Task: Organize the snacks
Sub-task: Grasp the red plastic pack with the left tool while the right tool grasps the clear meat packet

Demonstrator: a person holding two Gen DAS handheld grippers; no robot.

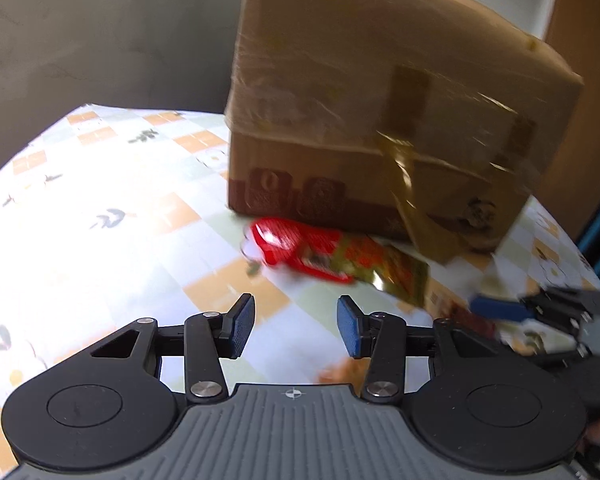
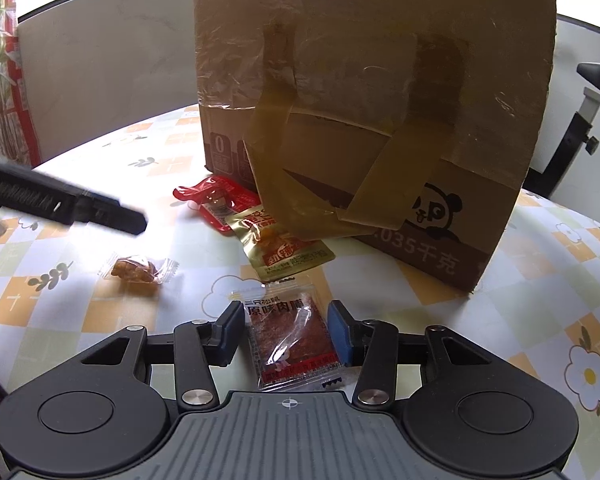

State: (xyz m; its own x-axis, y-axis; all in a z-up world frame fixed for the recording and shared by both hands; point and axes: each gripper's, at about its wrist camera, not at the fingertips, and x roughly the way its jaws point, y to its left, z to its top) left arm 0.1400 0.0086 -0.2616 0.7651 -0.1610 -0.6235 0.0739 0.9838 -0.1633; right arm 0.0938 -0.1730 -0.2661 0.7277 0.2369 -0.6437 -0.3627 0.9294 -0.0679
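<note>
My right claw (image 2: 286, 330) straddles a flat clear packet of dried meat (image 2: 294, 334) lying on the bench (image 2: 520, 320). The blue pads (image 2: 338, 330) stand right at the packet's two side edges; I cannot tell whether they press yet or merely bracket it. The risk, as I judge it, is that the film is thin and slick and lies flush on the cloth, so pads closing from the sides may buckle it or slide over it and pinch the cloth as well. A grip on the crimped edge alone might let the packet swing and slip out.

My left claw (image 1: 296, 326) stands apart, nothing between its pads, over bare cloth in a blurred view. Ahead of it lie a red packet (image 1: 284, 240) and a gold foil packet (image 1: 396, 272), overlapping, close against the foot of the cardboard box (image 1: 360, 100). Reaching there I could knock the box or drag both packets together.

A loose tongue of brown tape (image 2: 300, 184) hangs off the box over the gold packet and could stick to whatever I lift past it. A small twist-wrapped sweet (image 2: 136, 270) sits apart to the left, lumpy and amber. The cloth is smooth, checked orange and white with flowers.
</note>
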